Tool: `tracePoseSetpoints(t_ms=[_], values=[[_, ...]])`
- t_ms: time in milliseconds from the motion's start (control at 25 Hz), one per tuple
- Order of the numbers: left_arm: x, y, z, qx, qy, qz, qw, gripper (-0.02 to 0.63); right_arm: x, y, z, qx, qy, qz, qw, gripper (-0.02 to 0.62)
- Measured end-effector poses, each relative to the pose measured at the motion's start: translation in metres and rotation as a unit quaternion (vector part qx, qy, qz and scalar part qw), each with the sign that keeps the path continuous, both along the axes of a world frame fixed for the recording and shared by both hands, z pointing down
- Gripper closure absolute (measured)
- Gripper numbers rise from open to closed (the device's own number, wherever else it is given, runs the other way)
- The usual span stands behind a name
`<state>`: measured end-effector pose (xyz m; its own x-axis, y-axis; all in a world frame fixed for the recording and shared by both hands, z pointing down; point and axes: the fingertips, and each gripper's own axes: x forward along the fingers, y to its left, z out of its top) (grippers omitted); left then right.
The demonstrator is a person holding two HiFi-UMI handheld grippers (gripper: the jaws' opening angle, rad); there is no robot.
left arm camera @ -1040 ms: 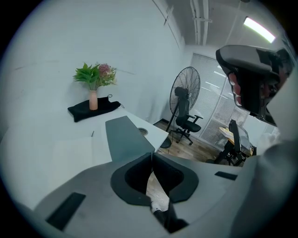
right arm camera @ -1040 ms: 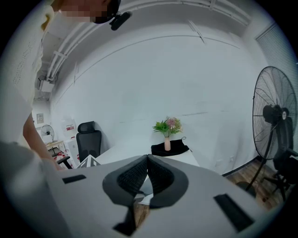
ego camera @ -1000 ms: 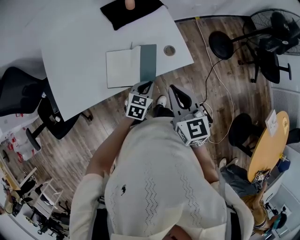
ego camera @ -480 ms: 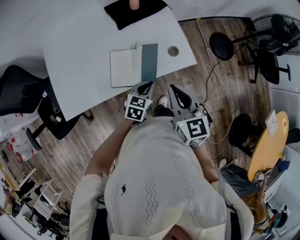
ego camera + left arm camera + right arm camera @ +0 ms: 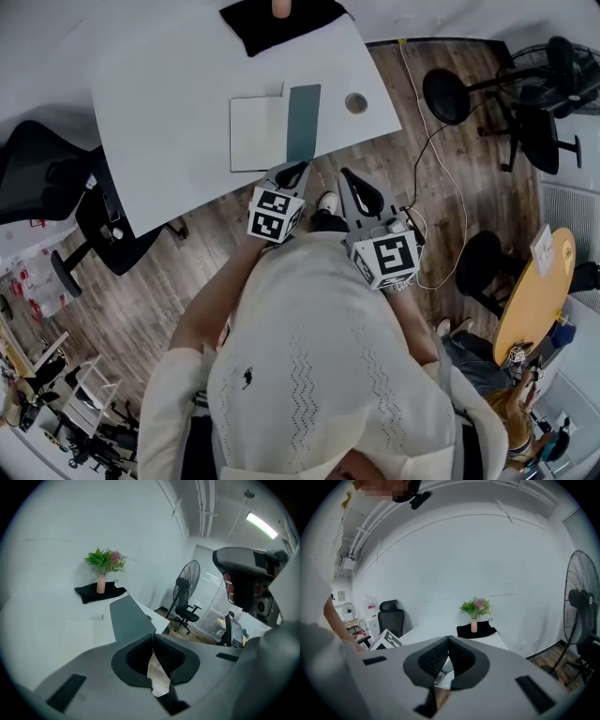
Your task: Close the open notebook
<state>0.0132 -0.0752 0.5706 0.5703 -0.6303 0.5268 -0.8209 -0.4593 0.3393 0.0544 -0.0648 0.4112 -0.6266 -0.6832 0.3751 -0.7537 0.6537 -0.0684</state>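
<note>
Open notebook [image 5: 261, 134] flat on the white table [image 5: 159, 103], close to the near edge: cream page on the left, teal leaf [image 5: 303, 124] on the right; just ahead of both grippers, touched by neither; Left gripper [image 5: 292, 168]: jaws shut tip to tip, nothing held, only floor visible through the gap behind the pads; poised just short of the table edge, aimed at the teal leaf; Right gripper [image 5: 349, 176]: jaws likewise together and empty, beside the left one, over the floor

Likely hazards, judged from this layout: with jaws shut, no pinch on the leaf possible, so a push from closed tips apt to slide the whole notebook across the smooth top rather than lift one side; a slide to the right apt to knock the small round object [image 5: 355, 102] lying near the teal leaf; a single thin sheet apt to rise alone and crease under the folding cover; a lift on one side with the other side unpinned apt to drag the book toward the near edge

Differences between views: head view alone giving the full spread, both grippers at once and the round object; left gripper view alone giving the teal leaf close up, right before the pads, with the vase of flowers [image 5: 101, 576] on its black cloth [image 5: 98, 593] behind; right gripper view with no notebook to be made out, but with the left gripper's marker cube [image 5: 387, 640], the same vase and a standing fan [image 5: 581, 606]
</note>
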Motion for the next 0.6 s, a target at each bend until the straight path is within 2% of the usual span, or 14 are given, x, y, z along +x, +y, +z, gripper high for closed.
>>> tracePoseSetpoints(t_ms=[600], values=[[-0.026,0.007,-0.007,0.006,0.011,0.007,0.9999,0.588,-0.031,0.006,0.003,0.000,0.004,-0.003,1.000,0.594]])
